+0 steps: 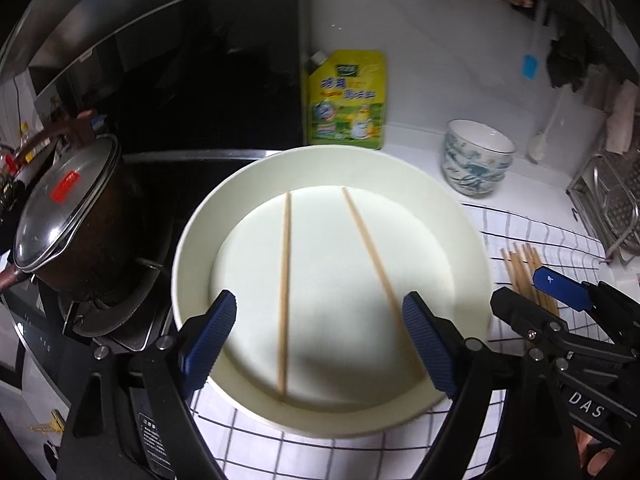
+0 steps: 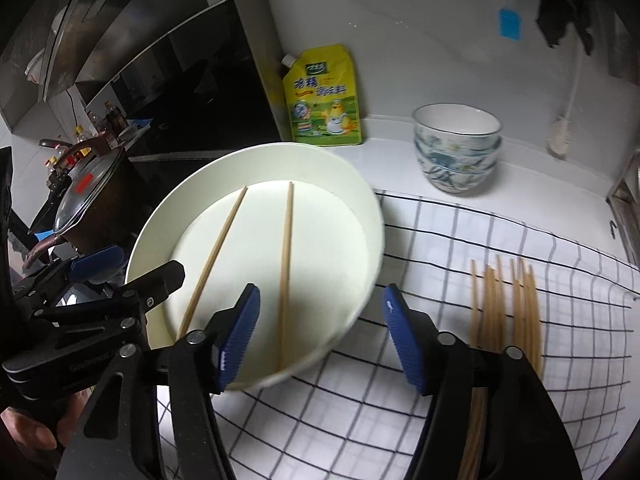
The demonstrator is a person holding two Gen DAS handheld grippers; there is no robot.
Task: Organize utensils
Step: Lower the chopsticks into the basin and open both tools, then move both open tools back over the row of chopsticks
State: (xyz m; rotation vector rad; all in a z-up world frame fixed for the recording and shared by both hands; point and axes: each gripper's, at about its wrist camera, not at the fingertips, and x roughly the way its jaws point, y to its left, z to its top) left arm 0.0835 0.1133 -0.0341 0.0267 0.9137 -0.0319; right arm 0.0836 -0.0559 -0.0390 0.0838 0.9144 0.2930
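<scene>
While lying flat on the floor of a round white shallow bowl [image 1: 460,240], two pale wooden chopsticks [image 1: 284,292] spread slightly apart, thin, straight and unmarked, reaching from far wall to near wall. Bowl seated at the left edge of a white cloth with a black grid [image 2: 480,240], touching the black stove [image 1: 120,336]. Left gripper [image 1: 320,336] released, blue ribbed pads wide above the bowl, nothing between them. Right gripper [image 2: 320,332] likewise spread and empty, over the bowl's right rim. Bundle of further bare wooden chopsticks [image 2: 504,304] loose on the cloth, right of the bowl. Seen fully only from the right wrist: that bundle, fanned out. Seen only from the left wrist: wire dish rack [image 1: 608,204] at the worktop's right edge. In both: lidded dark pot [image 1: 68,216], yellow seasoning pouch [image 1: 344,100], stacked patterned bowls [image 1: 476,160].
</scene>
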